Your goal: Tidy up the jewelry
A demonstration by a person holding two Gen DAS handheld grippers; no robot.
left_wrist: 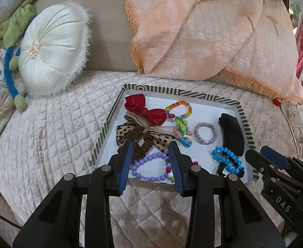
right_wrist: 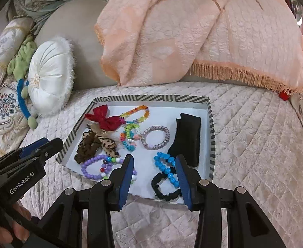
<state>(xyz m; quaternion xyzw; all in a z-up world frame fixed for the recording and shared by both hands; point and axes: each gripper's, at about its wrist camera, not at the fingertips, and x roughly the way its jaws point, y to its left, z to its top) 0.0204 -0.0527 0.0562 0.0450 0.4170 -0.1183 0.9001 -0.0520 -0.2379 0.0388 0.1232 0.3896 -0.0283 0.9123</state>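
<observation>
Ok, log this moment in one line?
left hand-held gripper: open, empty | right hand-held gripper: open, empty | tray: bracelets, bows inside | phase: hovering above tray

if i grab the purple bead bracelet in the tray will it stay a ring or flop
The purple bead bracelet will probably sag: separate round beads on a string lie in an uneven loop. The glossy beads may slip between pads. It looks light, and would likely slide on the tray.

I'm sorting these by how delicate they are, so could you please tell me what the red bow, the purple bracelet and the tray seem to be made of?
Red bow: probably velvet-like fabric, with a soft sheen on its crumpled folds.
Purple bracelet: likely plastic beads, round, smooth and glossy with small highlights.
Tray: apparently printed cardboard, with a thin striped rim and a matte white floor.
</observation>
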